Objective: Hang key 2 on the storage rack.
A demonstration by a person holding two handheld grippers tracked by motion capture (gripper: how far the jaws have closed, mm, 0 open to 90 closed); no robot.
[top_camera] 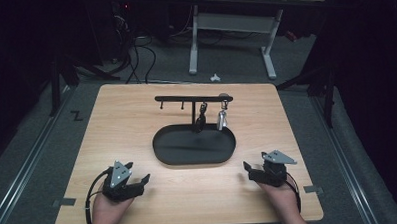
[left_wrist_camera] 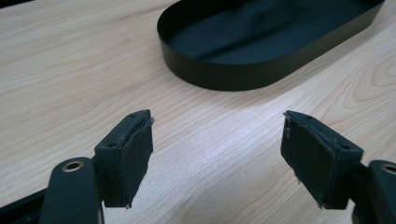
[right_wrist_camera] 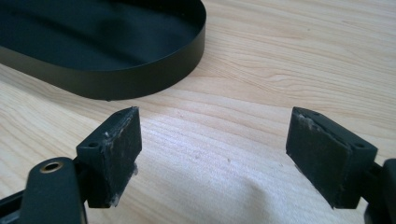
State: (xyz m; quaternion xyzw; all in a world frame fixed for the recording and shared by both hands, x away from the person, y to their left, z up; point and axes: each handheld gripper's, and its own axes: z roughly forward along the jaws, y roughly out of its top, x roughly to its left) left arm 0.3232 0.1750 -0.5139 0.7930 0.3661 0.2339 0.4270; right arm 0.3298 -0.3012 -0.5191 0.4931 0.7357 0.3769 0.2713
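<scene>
From above, I hold my left gripper (top_camera: 139, 183) and my right gripper (top_camera: 249, 171) low over the near edge of the wooden table (top_camera: 116, 120), one to each side of the black oval tray (top_camera: 194, 144) that lies ahead and between them. That high view also gives me what my gripper cameras miss: a black hook rack (top_camera: 193, 98) standing at the tray's far rim, with a silver padlock (top_camera: 221, 120) and a dark key bunch (top_camera: 201, 118) hanging from it, well beyond both grippers.

In my left gripper view the jaws stand wide apart with nothing but bare wood between them, the tray ahead and to the right. My right gripper view shows the same wide, empty gap, the tray ahead and to the left. My hands (top_camera: 106, 210) grip from behind, both grippers angled inward toward the tray.
</scene>
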